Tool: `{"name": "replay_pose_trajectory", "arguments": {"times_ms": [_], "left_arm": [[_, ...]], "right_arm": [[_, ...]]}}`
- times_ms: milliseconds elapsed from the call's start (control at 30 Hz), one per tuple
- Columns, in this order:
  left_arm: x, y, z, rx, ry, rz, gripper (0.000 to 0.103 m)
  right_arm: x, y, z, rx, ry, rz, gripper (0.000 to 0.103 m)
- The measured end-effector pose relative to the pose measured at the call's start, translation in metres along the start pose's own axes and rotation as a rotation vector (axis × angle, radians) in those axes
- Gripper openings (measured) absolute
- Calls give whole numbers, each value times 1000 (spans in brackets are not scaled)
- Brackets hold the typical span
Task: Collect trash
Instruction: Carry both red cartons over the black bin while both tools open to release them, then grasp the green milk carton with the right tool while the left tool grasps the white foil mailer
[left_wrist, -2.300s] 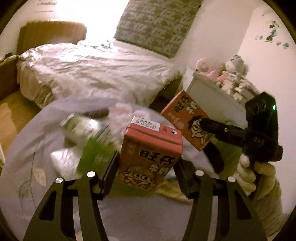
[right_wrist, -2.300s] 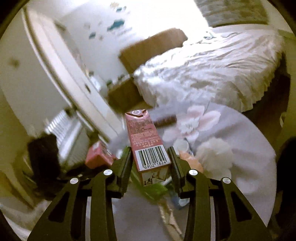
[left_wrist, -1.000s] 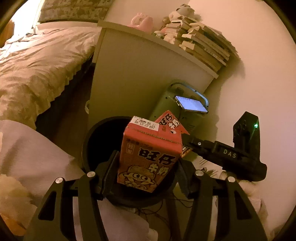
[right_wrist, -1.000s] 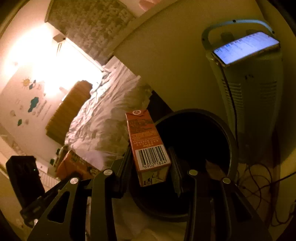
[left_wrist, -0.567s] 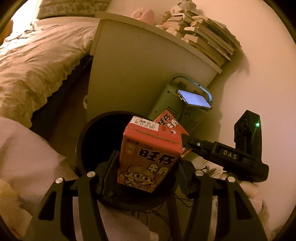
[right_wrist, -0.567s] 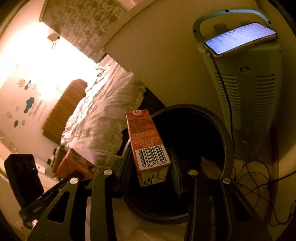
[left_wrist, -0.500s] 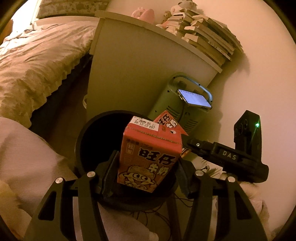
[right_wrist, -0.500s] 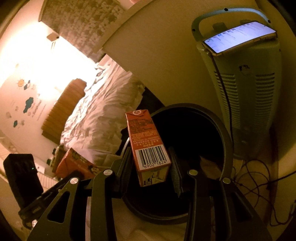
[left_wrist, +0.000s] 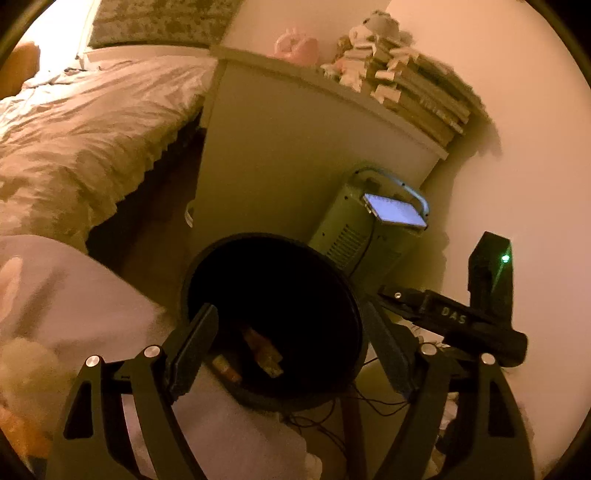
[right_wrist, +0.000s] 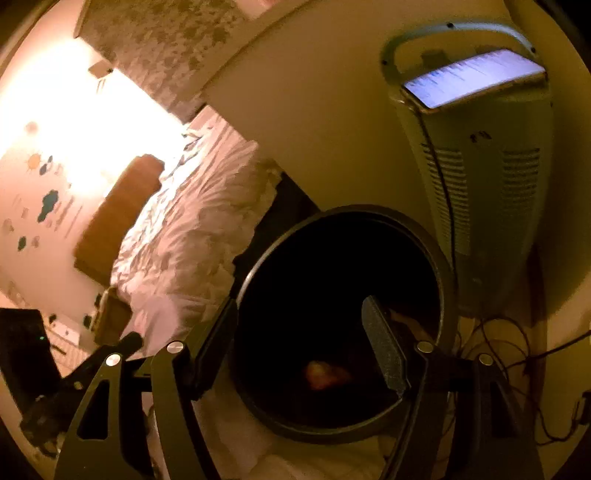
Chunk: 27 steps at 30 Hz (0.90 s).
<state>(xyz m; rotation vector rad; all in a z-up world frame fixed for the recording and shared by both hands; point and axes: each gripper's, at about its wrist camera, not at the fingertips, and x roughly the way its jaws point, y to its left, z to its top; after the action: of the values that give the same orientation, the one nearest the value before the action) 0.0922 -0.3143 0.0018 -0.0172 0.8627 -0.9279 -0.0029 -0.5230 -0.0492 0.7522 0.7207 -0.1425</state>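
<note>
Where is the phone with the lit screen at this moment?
The phone lies on top of the pale green heater, under its carry handle, right behind the black trash bin; it is upper right in the right wrist view.

The floor (left_wrist: 155, 236) carries a round black trash bin (left_wrist: 354, 321), standing at the centre of the left wrist view; inside it lie two cartons (left_wrist: 262, 350), dim and hard to read; a pale green heater (left_wrist: 351, 236) stands on the floor at 2 o'clock of the bin, touching or just beside it; tangled black cables (right_wrist: 517, 343) lie at its foot.
</note>
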Motion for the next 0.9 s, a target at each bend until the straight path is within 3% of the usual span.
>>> {"name": "replay_pose_trajectory", "arguments": {"times_ms": [200,333,667,767,900], "left_arm": [[-57,26,-16,-76,-72,28,80],[-109,66,-34,-182,-137,79,80],[-233,194,-97,-469,-258,325,80],[-254,218,-118,-472,-245,429,80],[-262,238,-143,-413,-157,509,80]], "right_arm": [[2,48,-11,-118,22,43,70],[11,101,-25,-236,62,93,70],[41,245,-75,-522,188,231,70],[53,300,-96,-641,234,272,73],[72,373,-134,-811,287,304,76]]}}
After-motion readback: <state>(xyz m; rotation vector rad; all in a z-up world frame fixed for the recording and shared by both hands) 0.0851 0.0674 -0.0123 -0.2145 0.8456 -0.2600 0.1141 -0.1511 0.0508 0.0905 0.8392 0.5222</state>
